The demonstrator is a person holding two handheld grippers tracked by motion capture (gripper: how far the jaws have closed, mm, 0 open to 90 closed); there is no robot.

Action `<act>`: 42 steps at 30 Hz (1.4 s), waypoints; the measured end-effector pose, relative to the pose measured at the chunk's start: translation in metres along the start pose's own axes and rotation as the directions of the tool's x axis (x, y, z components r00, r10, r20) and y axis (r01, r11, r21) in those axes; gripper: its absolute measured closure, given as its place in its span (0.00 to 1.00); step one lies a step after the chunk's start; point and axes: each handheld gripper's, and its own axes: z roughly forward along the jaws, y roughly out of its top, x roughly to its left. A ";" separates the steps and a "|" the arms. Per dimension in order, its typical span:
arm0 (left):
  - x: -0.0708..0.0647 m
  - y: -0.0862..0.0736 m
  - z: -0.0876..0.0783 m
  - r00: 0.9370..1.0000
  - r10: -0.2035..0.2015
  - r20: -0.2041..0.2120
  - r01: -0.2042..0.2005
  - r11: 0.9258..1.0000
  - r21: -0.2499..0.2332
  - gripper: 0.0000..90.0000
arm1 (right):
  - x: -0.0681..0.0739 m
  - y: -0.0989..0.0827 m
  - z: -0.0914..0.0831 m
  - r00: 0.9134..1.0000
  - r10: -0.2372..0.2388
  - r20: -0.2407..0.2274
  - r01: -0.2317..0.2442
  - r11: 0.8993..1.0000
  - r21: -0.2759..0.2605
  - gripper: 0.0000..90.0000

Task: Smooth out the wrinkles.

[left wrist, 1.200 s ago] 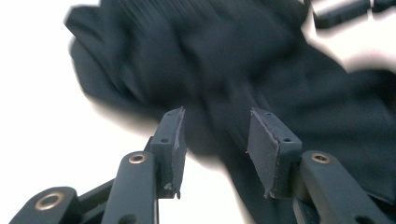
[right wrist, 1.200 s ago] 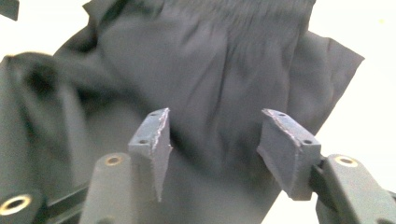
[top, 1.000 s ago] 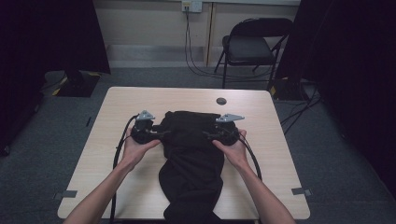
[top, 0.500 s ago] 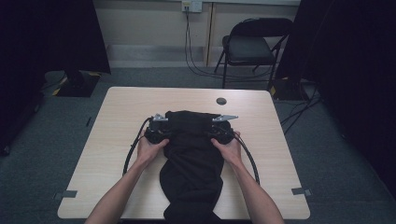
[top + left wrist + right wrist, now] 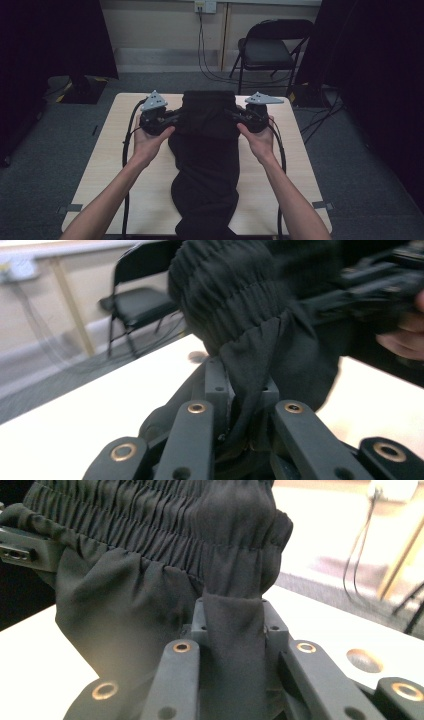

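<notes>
Black elasticated trousers [image 5: 206, 150] hung pinched in my left gripper [image 5: 176, 118] and right gripper [image 5: 231, 114], jaws just closed; I judged lifting both evenly off the worktop [image 5: 110, 165] best.

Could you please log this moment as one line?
left tool: shut on trousers | right tool: shut on trousers | waistband lifted off table

Dim room, grey carpet floor [image 5: 60, 150]. Light wood table [image 5: 115, 165] centre. Black folding chair [image 5: 267, 50] behind it, against beige wall [image 5: 160, 25]. Wall socket [image 5: 205, 6] up top, cables [image 5: 202, 55] hanging down. Dark curtains [image 5: 55, 40] both sides.
</notes>
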 end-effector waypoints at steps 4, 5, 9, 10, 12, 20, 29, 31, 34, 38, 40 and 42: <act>-0.026 -0.024 -0.030 0.996 -0.041 0.079 0.040 0.999 0.020 0.93 | 0.021 -0.004 -0.033 0.998 -0.035 -0.058 0.035 0.999 -0.004 0.85; -0.031 -0.033 -0.032 0.995 -0.045 0.088 0.042 0.999 0.033 0.93 | 0.030 -0.015 -0.042 0.996 -0.026 -0.089 0.028 0.999 0.019 0.85; -0.054 -0.084 -0.031 0.993 -0.061 0.100 0.043 0.984 0.171 0.93 | 0.050 -0.065 -0.052 0.993 -0.014 -0.116 0.030 0.991 0.132 0.86; -0.062 -0.101 -0.029 0.993 -0.062 0.102 0.039 0.975 0.218 0.93 | 0.052 -0.076 -0.052 0.993 -0.005 -0.117 0.024 0.987 0.159 0.86; -0.067 -0.127 -0.023 0.986 -0.105 0.128 0.065 0.957 0.281 0.93 | 0.059 -0.112 -0.049 0.992 0.017 -0.124 0.013 0.971 0.238 0.86; -0.049 -0.167 0.019 0.995 -0.089 0.046 0.057 0.884 0.464 0.93 | 0.056 -0.173 -0.011 0.992 0.023 -0.121 0.028 0.913 0.407 0.86; 0.011 -0.157 0.074 0.992 -0.035 -0.122 0.083 0.906 0.416 0.93 | 0.013 -0.151 0.060 1.000 0.015 -0.004 -0.013 0.938 0.347 0.87; 0.025 -0.153 0.087 0.988 -0.051 -0.149 0.107 0.910 0.401 0.93 | 0.002 -0.145 0.076 0.999 0.027 0.030 -0.036 0.937 0.347 0.87; 0.042 -0.151 0.102 0.981 -0.073 -0.182 0.136 0.923 0.361 0.90 | -0.008 -0.138 0.092 0.997 0.012 0.075 -0.037 0.939 0.341 0.86; 0.048 -0.145 0.104 0.975 -0.097 -0.198 0.163 0.923 0.349 0.70 | -0.016 -0.130 0.101 0.994 0.026 0.110 -0.063 0.936 0.347 0.71; 0.048 -0.140 0.092 0.979 -0.127 -0.160 0.174 0.929 0.327 0.58 | -0.012 -0.124 0.096 0.994 -0.008 0.110 -0.032 0.934 0.355 0.56; 0.045 -0.135 0.079 0.977 -0.155 -0.146 0.193 0.935 0.298 0.50 | -0.009 -0.117 0.084 0.996 -0.009 0.091 -0.022 0.942 0.335 0.50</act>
